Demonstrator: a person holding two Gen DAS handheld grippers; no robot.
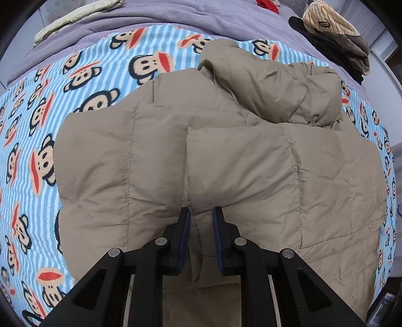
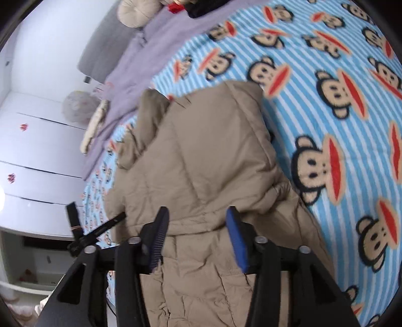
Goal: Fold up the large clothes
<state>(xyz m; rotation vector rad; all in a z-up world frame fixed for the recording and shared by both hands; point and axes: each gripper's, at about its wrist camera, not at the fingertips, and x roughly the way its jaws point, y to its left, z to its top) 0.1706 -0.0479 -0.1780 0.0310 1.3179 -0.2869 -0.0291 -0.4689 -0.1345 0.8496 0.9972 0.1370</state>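
Bed w/ blue-and-white striped fleece blanket printed with monkey faces (image 1: 83, 75) over a lilac sheet (image 1: 160, 15). Tan quilted puffer jacket (image 1: 226, 156) lies mid-blanket, partly folded, sleeve bunched at far right. Far right: stack of folded dark and striped clothes (image 1: 334, 42); far left: cream garment (image 1: 75, 17). White cupboard doors (image 2: 37, 151) beside bed. Left gripper (image 1: 201, 213) fingers narrowly apart above jacket, gripping nothing. Right gripper (image 2: 197, 213) fingers wide, nothing held. Right view blurred; jacket's near hem cut off.
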